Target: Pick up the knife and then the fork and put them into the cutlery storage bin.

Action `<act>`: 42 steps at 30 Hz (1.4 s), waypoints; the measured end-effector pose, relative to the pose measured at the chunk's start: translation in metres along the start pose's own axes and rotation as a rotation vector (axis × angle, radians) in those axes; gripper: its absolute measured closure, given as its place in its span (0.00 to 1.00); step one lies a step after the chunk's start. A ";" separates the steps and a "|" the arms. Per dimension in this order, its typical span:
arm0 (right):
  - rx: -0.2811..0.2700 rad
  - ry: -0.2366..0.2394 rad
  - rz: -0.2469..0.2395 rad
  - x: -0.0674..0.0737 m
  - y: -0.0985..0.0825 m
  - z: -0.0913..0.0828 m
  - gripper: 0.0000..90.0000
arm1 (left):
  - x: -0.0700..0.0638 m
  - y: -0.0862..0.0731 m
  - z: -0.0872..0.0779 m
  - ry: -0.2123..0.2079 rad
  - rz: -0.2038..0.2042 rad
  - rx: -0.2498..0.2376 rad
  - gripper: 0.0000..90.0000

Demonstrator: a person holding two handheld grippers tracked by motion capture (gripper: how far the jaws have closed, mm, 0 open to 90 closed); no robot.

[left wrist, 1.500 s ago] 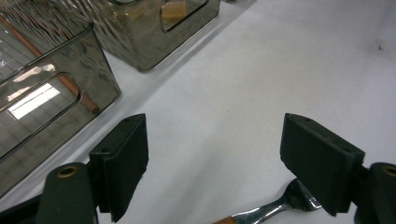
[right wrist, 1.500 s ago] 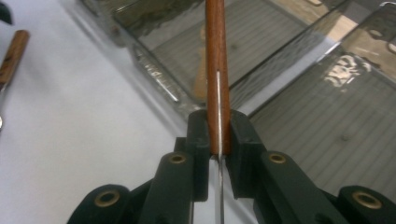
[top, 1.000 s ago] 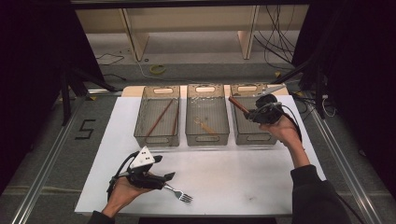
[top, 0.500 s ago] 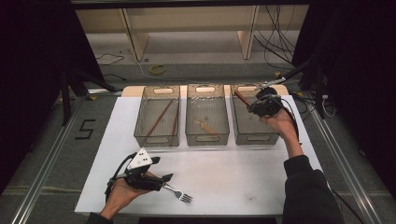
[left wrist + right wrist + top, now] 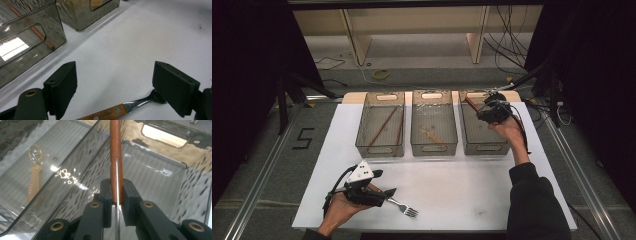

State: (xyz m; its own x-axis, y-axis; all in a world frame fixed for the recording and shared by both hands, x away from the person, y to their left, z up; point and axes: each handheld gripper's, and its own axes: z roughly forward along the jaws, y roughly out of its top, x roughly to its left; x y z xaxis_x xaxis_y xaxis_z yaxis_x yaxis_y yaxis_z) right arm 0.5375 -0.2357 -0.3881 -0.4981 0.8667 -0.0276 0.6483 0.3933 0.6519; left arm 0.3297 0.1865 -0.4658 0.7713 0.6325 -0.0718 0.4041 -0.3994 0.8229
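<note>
High view shows the left hand-held gripper (image 5: pixel 384 196) resting on the white surface (image 5: pixel 472 190), jaws apart around a wooden-handled fork (image 5: pixel 404 208). Farther right, the right hand-held gripper (image 5: pixel 484 107) clamps a wooden-handled knife (image 5: pixel 116 157) above the rightmost clear bin (image 5: pixel 482 145).

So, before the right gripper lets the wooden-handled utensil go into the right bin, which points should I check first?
1. Right gripper shut on the wooden-handled utensil: ok.
2. Utensil over the right bin: ok.
3. Right bin free of other items: cannot tell, the hand covers part of it.
4. Utensil tip clear of the bin wall: cannot tell.
5. Left gripper open, jaws on either side of the fork: ok.
6. Fork lying flat on the table: ok.
</note>
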 end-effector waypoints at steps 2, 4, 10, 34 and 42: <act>0.006 -0.001 0.006 0.000 0.000 0.003 0.90 | 0.001 0.000 0.000 -0.001 -0.008 -0.002 0.21; 0.009 0.002 0.011 -0.001 0.000 0.005 0.90 | 0.001 -0.001 0.000 0.002 -0.007 -0.002 0.21; 0.021 -0.008 0.011 -0.001 0.000 0.010 0.90 | 0.001 -0.001 0.000 0.003 -0.005 0.006 0.21; -0.007 0.019 -0.021 0.016 0.009 0.001 0.52 | 0.005 0.000 -0.002 0.021 0.011 0.016 0.22; -0.072 0.110 -0.077 0.033 -0.016 -0.029 0.46 | 0.013 0.010 -0.008 0.033 0.029 0.019 0.22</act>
State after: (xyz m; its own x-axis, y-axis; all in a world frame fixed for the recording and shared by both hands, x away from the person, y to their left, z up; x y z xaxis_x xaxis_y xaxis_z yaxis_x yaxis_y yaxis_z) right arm 0.4940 -0.2218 -0.3771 -0.6077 0.7941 0.0008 0.5643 0.4311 0.7041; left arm 0.3401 0.1958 -0.4539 0.7663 0.6419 -0.0286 0.3911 -0.4308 0.8133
